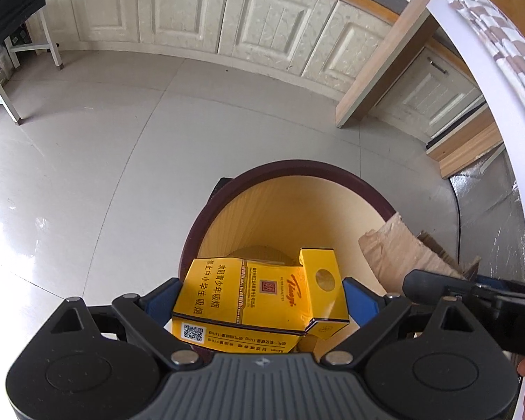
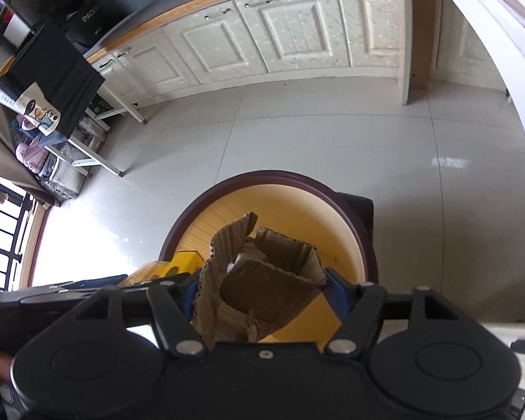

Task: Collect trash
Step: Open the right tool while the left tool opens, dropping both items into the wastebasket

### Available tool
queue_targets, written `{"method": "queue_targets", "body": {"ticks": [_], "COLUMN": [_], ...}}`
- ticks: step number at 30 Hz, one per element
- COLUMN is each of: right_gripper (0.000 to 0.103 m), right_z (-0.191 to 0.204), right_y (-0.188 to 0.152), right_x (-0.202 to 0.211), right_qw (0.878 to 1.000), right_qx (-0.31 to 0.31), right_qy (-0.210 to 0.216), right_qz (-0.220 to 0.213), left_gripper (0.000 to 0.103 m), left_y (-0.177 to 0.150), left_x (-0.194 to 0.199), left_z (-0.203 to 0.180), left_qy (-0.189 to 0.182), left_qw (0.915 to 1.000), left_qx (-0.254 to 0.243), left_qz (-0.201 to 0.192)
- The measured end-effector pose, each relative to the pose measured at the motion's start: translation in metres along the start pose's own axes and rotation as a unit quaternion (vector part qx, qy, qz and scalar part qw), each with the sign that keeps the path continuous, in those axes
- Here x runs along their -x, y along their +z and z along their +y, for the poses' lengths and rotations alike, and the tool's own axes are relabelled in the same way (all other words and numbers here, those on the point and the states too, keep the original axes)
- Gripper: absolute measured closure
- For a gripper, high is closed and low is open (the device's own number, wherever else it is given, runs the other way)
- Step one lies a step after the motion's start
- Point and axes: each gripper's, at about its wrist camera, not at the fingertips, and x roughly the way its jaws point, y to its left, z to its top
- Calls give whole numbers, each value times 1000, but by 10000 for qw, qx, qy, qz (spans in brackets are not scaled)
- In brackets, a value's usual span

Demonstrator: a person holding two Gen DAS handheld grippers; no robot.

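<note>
— What's the left gripper (image 1: pixel 259 301) got?

— A yellow cigarette carton (image 1: pixel 255 297), flattened and lying crosswise between the blue fingers (image 1: pixel 164 297), one finger at each end. They look closed on it, holding it over the near edge of the bin (image 1: pixel 297 168).

— And the right one?

— The right gripper (image 2: pixel 262 294) has a torn piece of brown cardboard (image 2: pixel 259 280) standing up between its fingers (image 2: pixel 337 294), folded and ragged. The far finger touches its edge; whether the pads truly press it, I cannot tell. It hangs over the bin's mouth too, just beside the carton.

— The bin itself?

— Round, dark purple rim, yellow inside, standing on the pale tiled floor (image 1: pixel 122 140). Cream cabinets (image 1: pixel 262 24) run along the far wall.
</note>
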Motion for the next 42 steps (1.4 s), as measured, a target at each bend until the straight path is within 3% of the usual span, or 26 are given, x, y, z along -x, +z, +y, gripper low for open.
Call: {"method": "queue_targets", "body": {"ticks": [7,13,23,42], "right_gripper": [10,0,0,0], "right_z": [-1,-4,-5,4], "right_y": [0,-1,-5,-22], "right_x": [-3,-6,-13,-2], "right_qw": [9999,9999,9970,9934], "right_qx": [-38,-80,76,673], "right_qy": [-98,-122,-734,-833], "right_qz": [-103,22,229,418], "left_gripper": [8,8,3,0], "left_y": [1,-1,4,-10], "left_x": [-7,-10,-17,-3], "left_z": [0,-1,-7,3], "left_qy": [83,90,-20,307], "left_qw": [9999,9997,9998,9985], "left_qx": [-81,-166,-122,-305], "left_qz": [92,160,158,339]}}
